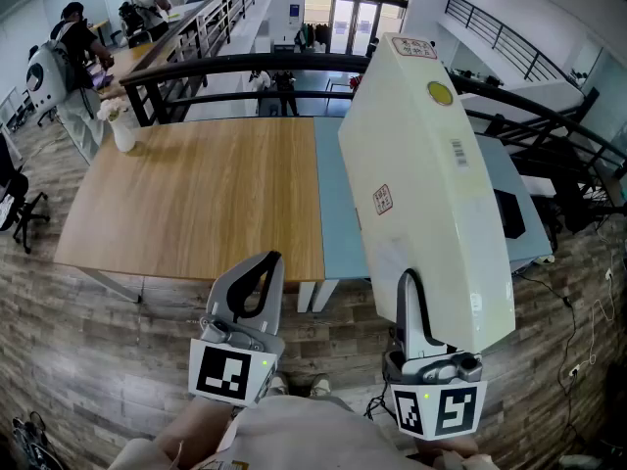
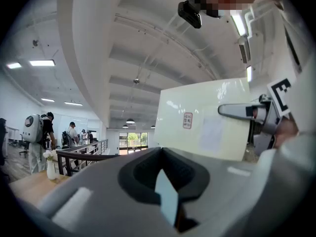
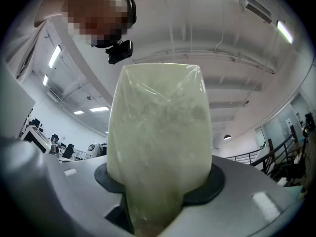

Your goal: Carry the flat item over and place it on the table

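The right hand-held gripper (image 1: pixel 411 297) clamps the cream plastic-wrapped flat panel (image 1: pixel 421 164), upright at 1 o'clock above the wooden table (image 1: pixel 196 194). The left hand-held gripper (image 1: pixel 266 262) has its jaws together, empty. Judged nearly carried; placement remains.

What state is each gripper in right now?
Left gripper: shut, holding nothing.
Right gripper: shut on the bottom edge of the flat white panel.
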{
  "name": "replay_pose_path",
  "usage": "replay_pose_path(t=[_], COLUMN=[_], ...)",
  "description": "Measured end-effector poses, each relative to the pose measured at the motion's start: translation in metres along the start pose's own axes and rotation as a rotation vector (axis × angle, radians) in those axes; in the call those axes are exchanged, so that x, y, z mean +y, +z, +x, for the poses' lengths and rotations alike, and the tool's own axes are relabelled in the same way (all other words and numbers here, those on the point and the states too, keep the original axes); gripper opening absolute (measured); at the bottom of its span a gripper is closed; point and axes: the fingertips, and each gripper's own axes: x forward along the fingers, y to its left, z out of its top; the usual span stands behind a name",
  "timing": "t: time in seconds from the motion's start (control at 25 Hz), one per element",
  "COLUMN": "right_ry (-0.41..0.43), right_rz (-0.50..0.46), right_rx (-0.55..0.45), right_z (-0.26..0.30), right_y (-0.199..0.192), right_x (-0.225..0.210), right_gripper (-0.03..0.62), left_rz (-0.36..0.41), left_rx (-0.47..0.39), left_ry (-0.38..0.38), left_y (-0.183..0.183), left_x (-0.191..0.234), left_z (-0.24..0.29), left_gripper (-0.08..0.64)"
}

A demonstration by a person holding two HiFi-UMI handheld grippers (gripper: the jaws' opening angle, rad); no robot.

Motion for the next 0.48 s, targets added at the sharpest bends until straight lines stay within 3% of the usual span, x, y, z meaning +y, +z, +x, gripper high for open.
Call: replay_pose_path(t=[0.12, 0.48], right_ry=[0.003, -0.007], right_rz=[-0.001, 0.058], right_rx=[-0.004, -0.014], right_z=[0.004, 0.0], right_y=[0.0, -0.002], right_x=[0.0, -0.013], right_gripper=[0.281, 0.281], left_rz=[0.037, 0.037], left_rx=[-0.025, -0.021], left_ry=[0.002, 0.012], left_y=[0.003, 0.001], left_x=[0.004, 0.0], left_z=[0.003, 0.004], left_gripper=[0.002, 0.002])
